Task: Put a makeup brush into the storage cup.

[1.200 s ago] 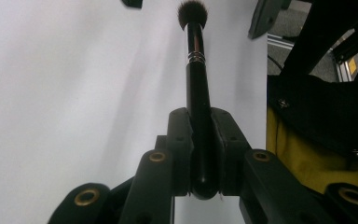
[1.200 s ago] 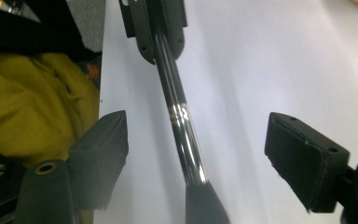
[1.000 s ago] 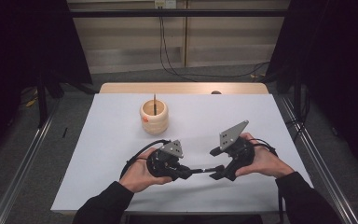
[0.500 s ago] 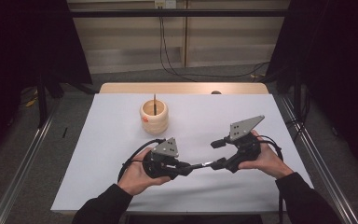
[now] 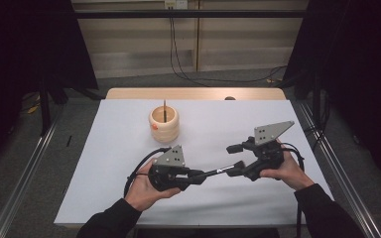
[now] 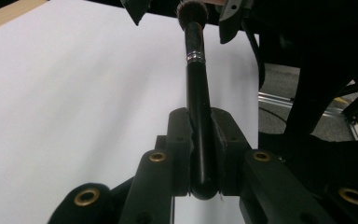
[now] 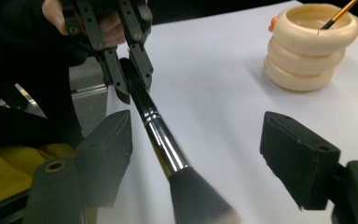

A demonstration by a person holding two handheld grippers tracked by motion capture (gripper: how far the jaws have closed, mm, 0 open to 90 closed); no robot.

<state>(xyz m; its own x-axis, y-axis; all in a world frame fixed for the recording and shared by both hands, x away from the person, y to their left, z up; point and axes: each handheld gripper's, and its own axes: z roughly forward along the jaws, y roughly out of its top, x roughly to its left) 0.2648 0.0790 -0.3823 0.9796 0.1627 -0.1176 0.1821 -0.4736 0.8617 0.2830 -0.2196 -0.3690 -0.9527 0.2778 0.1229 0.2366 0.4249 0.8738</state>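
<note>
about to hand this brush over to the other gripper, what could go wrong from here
1. The left gripper clamps only the butt end of the makeup brush, so a nudge could lever it loose.
2. The right gripper stands open around the ferrule and bristles, its jaws having just been closing; shutting there may crush the bristles or slip off.
3. The ringed holder is far off, a long carry.

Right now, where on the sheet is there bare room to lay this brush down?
Free: the white sheet left of the holder, and the far right stretch behind the right gripper. Crowded: the near middle, where the left gripper holds the brush out between the right one's open jaws.
</note>
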